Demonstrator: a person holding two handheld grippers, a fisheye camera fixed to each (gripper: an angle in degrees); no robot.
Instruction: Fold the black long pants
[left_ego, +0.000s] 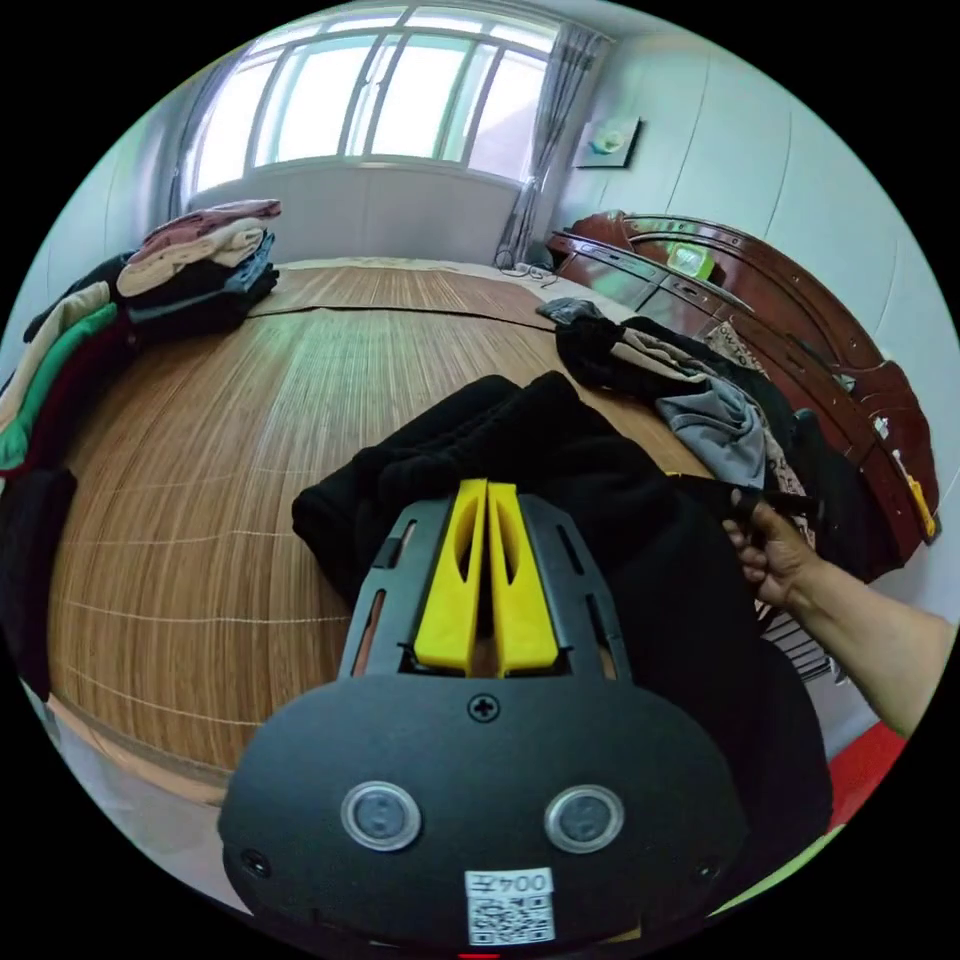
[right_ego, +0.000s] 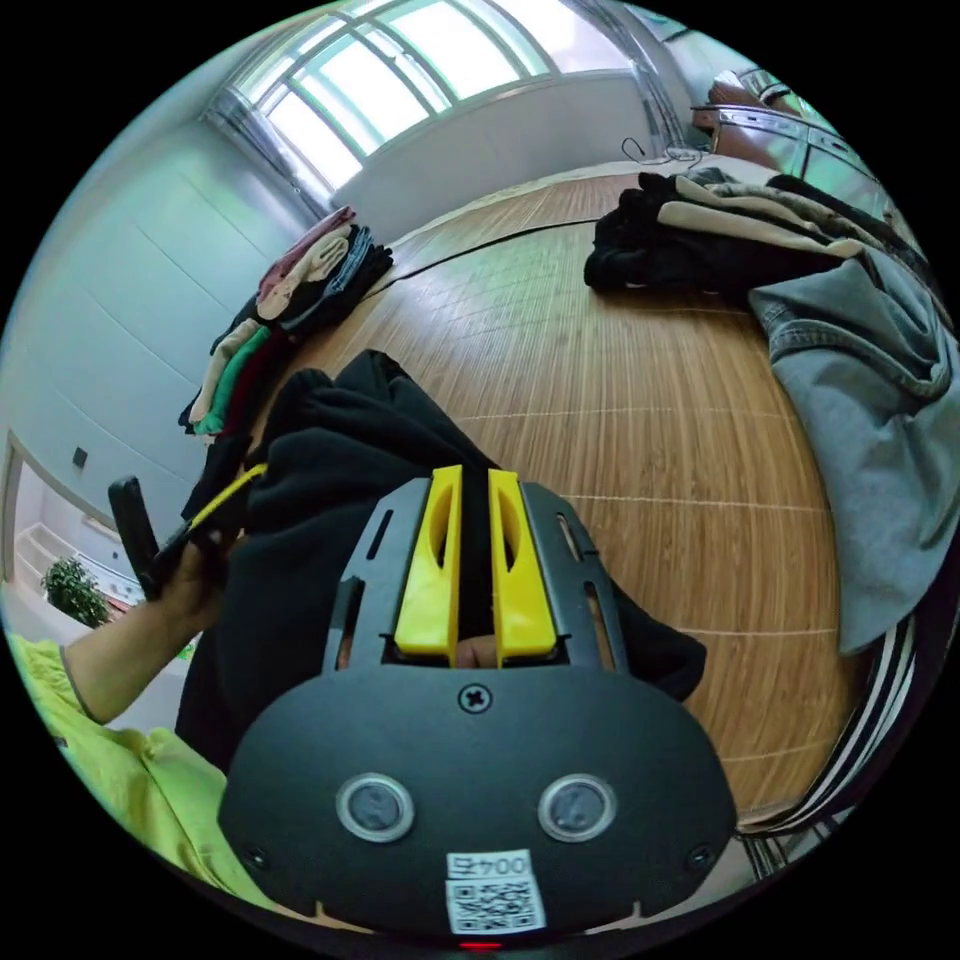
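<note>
Folded clothes stack (left_ego: 205, 262), loose clothes heap (left_ego: 700, 400), bamboo mat (left_ego: 250, 430), window (left_ego: 400, 90)

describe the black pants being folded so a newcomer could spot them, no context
Start at the wide bamboo mat under the window. The black long pants are the bunched dark heap on its near edge, right at the yellow left tongs. Unlike the neat folded stack far off and the mixed loose pile by the wooden headboard, they are one solid black garment lying apart.

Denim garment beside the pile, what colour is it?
Faded grey-blue denim garment, clearest in the right gripper view.
</note>
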